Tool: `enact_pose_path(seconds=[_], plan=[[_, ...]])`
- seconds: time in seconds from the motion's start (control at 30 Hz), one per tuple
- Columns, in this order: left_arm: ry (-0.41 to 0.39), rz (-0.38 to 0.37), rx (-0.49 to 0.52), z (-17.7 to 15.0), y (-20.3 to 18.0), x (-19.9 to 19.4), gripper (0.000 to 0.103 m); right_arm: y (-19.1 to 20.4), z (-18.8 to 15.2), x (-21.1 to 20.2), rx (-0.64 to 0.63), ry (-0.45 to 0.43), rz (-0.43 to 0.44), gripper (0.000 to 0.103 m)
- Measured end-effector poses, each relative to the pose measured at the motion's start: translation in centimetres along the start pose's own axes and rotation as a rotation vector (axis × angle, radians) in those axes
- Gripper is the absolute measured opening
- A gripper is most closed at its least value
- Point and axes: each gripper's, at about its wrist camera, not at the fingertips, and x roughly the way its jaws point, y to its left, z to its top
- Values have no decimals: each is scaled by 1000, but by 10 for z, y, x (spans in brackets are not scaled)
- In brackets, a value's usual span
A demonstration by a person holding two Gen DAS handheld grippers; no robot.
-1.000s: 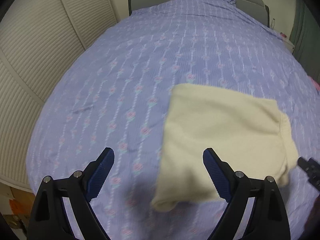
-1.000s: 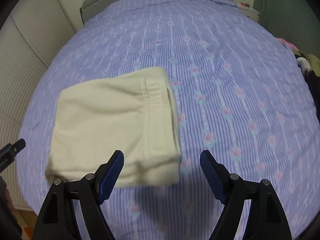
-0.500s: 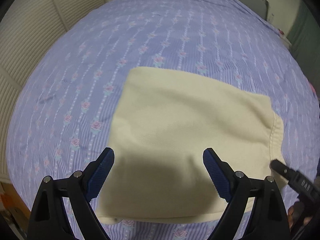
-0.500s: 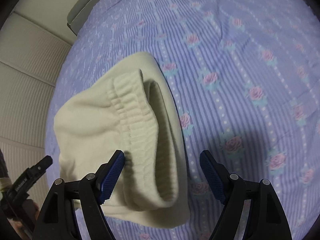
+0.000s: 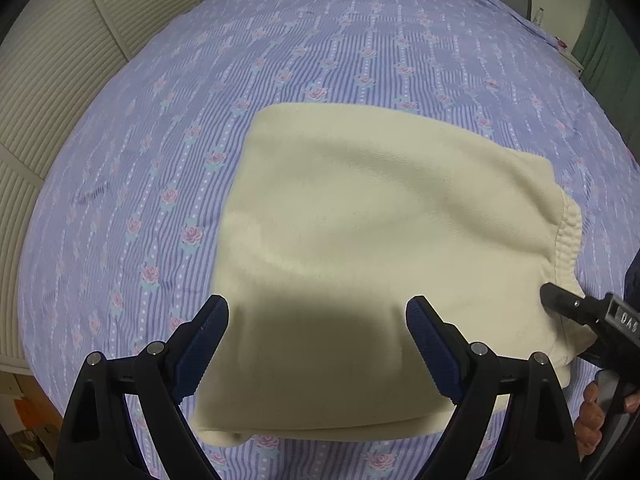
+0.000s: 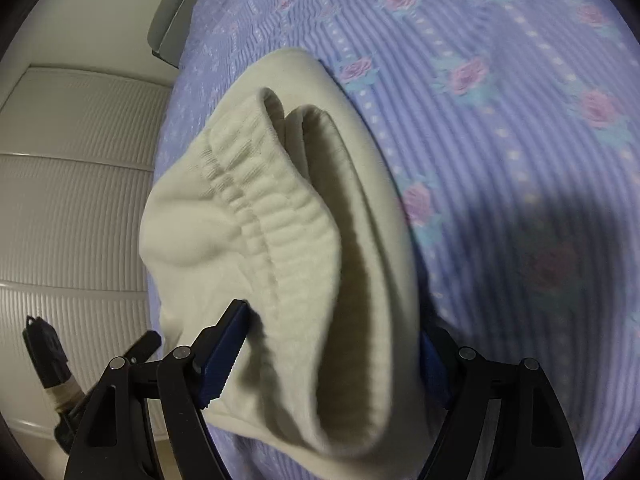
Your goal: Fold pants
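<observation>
1. Left gripper (image 5: 318, 354) hangs over the near edge of the folded cream pants (image 5: 380, 240), jaws wide, nothing gripped.
2. Right gripper (image 6: 328, 356) straddles the waistband end, jaws spread, unclenched.
3. Pants lie on the bed (image 5: 200, 100).

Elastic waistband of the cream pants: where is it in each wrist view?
Left wrist: waistband at the far right edge of the folded pants, just above the right gripper's fingertip.
Right wrist: waistband centre-left, running diagonally down toward the left finger; the pants' edge lies between the open jaws.
Shared landmark: the purple rose-print bedspread.
</observation>
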Motion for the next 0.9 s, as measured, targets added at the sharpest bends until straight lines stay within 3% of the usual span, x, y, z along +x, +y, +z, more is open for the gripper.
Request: enact_pose_path(seconds=[0.1,0.23,0.4,0.5,0.7,0.8,0.9], plan=[[2,-29,-12,0,7,-1,91,17,-2,-12,-58,-13,4,63],[17,-102,-13,-1,23,-1,91,43,-4,-12,-153,-11,-54,61],[27,-86,48,-6,38,1,91,35,10,6,-49,32,-121,60],[35,-158,39,-5,54,-1,91,72,8,1,-101,10,-262,52],[54,-249,-126,7,119,9,91,126,-2,10,-224,-39,-532,48],[54,-306,-93,15,129,19,91,142,-6,22,-308,-52,-619,48],[88,-367,-38,22,123,37,91,146,-6,26,-333,-48,-645,48]])
